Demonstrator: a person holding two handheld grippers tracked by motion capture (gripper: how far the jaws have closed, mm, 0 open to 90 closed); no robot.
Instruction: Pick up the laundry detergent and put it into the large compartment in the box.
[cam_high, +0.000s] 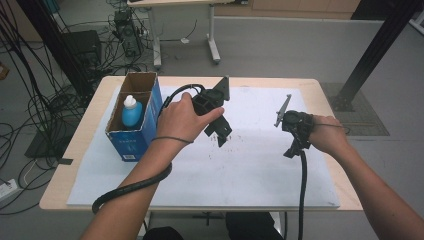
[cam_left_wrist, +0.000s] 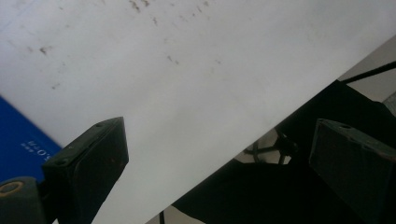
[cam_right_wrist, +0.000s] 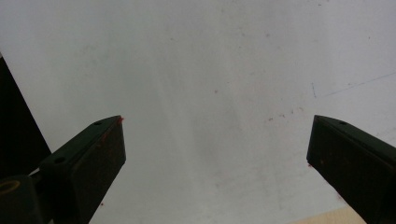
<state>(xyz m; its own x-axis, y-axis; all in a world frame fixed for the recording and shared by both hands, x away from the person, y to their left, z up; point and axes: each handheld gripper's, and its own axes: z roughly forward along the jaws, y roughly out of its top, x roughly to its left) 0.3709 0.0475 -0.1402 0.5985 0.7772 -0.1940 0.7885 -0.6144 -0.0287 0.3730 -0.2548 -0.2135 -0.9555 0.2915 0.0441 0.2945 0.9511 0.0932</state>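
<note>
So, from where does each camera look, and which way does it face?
High view: above the person's side, facing forward and down on the table; both forearms, left gripper, right gripper.
Left gripper view: along its open jaws onto the white mat, blue box at left.
Right gripper view: along its open jaws, down at the mat.
All share the mat.

Even, soft overhead light, faint shadows; white mat (cam_high: 250, 165) bright, no hard glare. Gripper views slightly soft; near jaws blurred.
</note>
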